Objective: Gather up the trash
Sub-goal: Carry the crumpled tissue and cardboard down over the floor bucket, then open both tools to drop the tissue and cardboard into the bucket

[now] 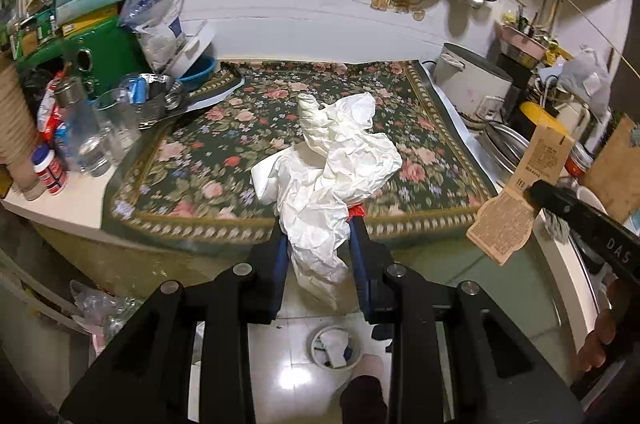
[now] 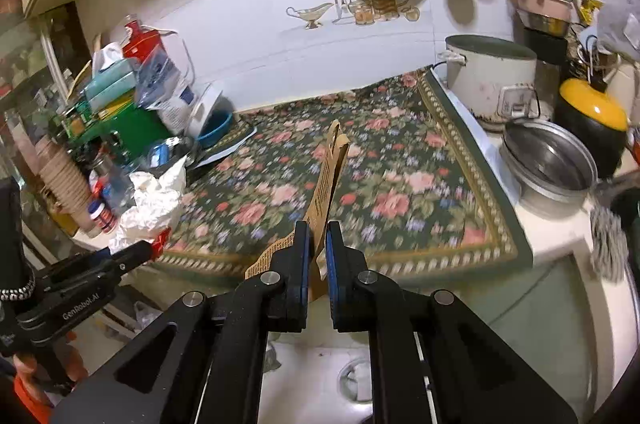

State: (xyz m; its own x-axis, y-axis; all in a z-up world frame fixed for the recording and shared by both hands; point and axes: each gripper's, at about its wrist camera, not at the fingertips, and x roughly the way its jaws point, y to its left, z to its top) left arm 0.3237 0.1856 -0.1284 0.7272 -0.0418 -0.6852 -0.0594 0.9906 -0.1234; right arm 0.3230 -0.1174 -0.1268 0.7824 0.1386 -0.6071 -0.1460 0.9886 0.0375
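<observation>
My left gripper (image 1: 318, 224) is shut on a large crumpled white paper (image 1: 332, 164) and holds it in the air at the front edge of the counter; the paper also shows in the right wrist view (image 2: 154, 202). My right gripper (image 2: 318, 228) is shut on a torn brown printed cardboard piece (image 2: 326, 176), which also shows in the left wrist view (image 1: 520, 192), held off the counter's front right. A small white trash bin (image 1: 335, 346) with trash inside stands on the tiled floor below, also seen in the right wrist view (image 2: 356, 380).
A floral cloth (image 1: 240, 160) covers the counter. Bottles, glasses, boxes and a bag crowd the left side (image 1: 100, 72). A rice cooker (image 2: 490, 80), a steel bowl (image 2: 548, 156) and a yellow-lidded pot (image 2: 594, 122) stand at the right. A pan and utensils hang on the wall.
</observation>
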